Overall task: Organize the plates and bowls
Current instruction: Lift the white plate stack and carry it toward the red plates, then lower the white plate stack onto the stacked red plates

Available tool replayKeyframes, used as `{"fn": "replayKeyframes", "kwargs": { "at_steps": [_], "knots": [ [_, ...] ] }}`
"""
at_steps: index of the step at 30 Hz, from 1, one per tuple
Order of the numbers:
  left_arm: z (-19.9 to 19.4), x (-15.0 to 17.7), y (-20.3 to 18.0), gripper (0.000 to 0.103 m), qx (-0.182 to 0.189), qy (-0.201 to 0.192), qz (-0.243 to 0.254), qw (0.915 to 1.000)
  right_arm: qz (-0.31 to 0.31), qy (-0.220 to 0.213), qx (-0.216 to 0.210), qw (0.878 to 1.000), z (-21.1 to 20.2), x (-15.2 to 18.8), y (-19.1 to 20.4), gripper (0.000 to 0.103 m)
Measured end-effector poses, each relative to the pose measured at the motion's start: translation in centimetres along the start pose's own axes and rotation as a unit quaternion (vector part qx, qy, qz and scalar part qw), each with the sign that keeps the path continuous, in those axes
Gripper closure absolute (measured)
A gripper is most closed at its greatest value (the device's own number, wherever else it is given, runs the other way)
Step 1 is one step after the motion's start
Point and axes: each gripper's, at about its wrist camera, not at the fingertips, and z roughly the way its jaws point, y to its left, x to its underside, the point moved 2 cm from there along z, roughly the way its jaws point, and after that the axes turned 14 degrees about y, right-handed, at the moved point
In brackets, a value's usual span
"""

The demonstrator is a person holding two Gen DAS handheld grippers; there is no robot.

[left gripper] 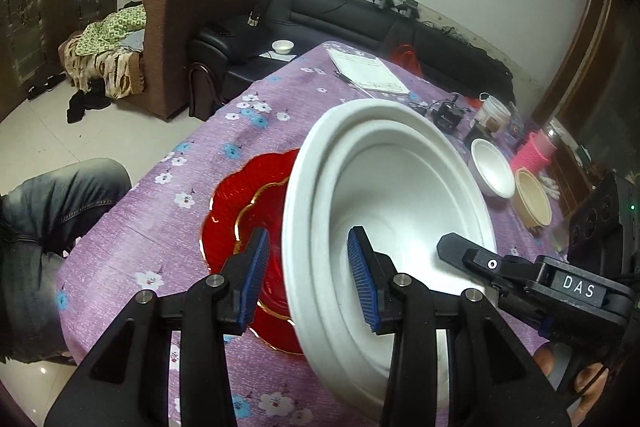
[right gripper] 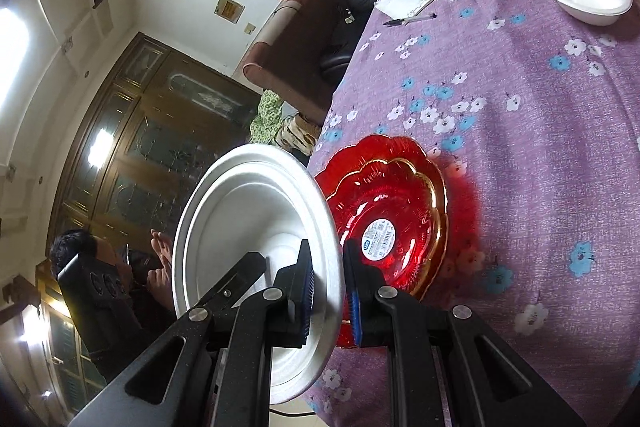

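My right gripper (right gripper: pixel 329 297) is clamped on the rim of the white plate (right gripper: pixel 256 239), one blue ribbed pad on each face, so the plate hangs on edge. My left gripper (left gripper: pixel 308 279) straddles the opposite rim (left gripper: pixel 294 227): one pad is inside the well, the other outside. I cannot tell whether those pads press or only bracket the lip (from this angle a sliver of space seems to remain). Two grips on opposite edges make sense to me: the plate looks like light foam or moulded pulp, matte, with a stepped rim and a deep well, and one pinch alone might flex or tear it.

Just beneath the plate, on the table, lie the red plates (right gripper: pixel 400 211), two nested scalloped dishes of glossy ribbed glass with gilt edges and a barcode sticker in the middle. I judge the white plate is meant to go onto or beside that stack, which would explain why it is held tilted over it.

The cloth (right gripper: pixel 520 107) is purple weave printed with blue and white flowers. Farther along it sit a white bowl (left gripper: pixel 493 169) of the same matte stuff and, touching it, a tan bowl (left gripper: pixel 532 201), both upright and not yet sorted. Beyond lie a notepad (left gripper: pixel 370 73) and pen, then a dark sofa (left gripper: pixel 352 23).
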Motion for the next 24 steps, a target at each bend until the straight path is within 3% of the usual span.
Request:
{"fn": "replayKeyframes", "kwargs": {
  "at_steps": [24],
  "knots": [
    [0.8, -0.1, 1.2, 0.064, -0.028, 0.001, -0.005, 0.9996, 0.01, 0.005, 0.007, 1.0, 0.5, -0.1, -0.7, 0.089]
  ]
}}
